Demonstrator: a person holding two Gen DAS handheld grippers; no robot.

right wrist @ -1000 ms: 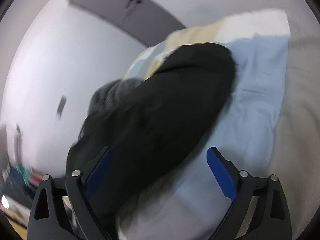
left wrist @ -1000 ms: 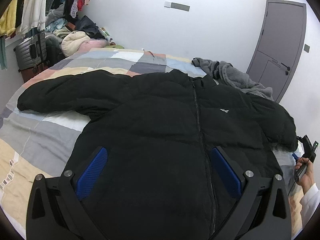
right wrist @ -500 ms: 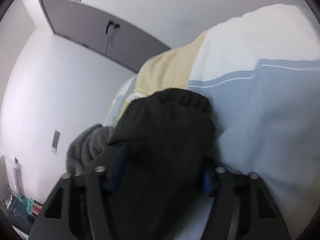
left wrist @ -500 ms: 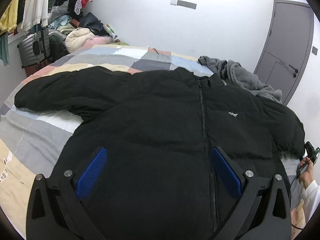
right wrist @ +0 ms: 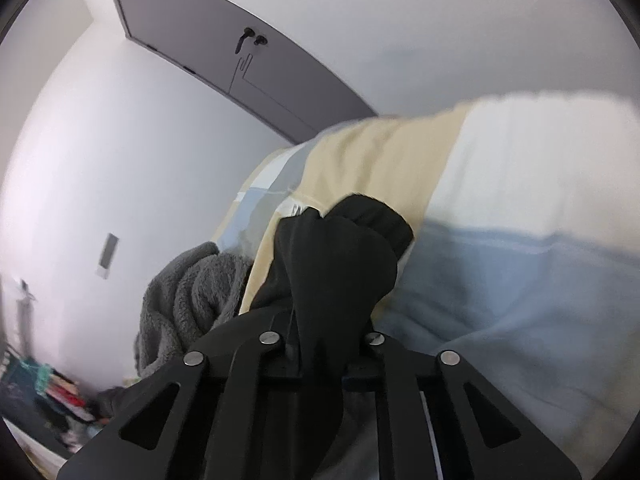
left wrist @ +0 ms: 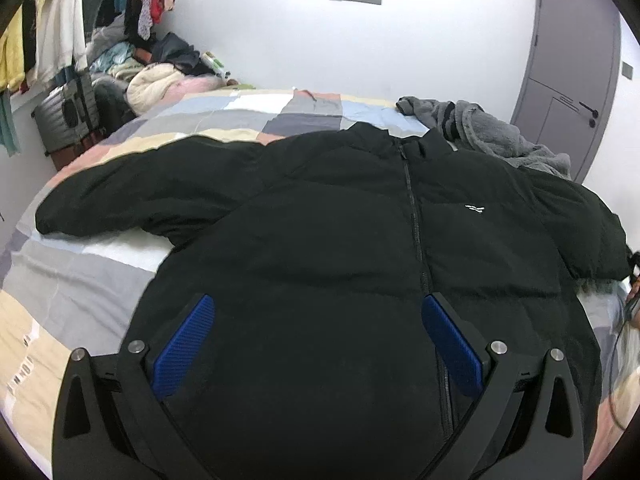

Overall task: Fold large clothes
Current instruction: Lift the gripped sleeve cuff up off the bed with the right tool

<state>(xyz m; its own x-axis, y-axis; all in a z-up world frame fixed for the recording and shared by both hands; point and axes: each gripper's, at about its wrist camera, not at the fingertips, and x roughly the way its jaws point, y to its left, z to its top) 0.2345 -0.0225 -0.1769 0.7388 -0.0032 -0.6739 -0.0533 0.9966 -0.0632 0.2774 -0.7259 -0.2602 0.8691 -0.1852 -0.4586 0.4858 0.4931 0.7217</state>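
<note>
Mostly hidden, right claw (right wrist: 326,344) pinching jacket sleeve (right wrist: 340,256); left claw (left wrist: 316,320) spread.

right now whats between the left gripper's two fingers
Only the black jacket, its lower front spread under the open left gripper; the left wrist view shows nothing gripped.

The left gripper (left wrist: 316,344) is black plastic with two wide arms. Each finger has a bright blue pad (left wrist: 185,352) with tiny ridges. Round silver screws (left wrist: 136,347) sit on the arms. The right gripper (right wrist: 326,340) is black too, with silver screws (right wrist: 269,337) and triangle holes.
</note>
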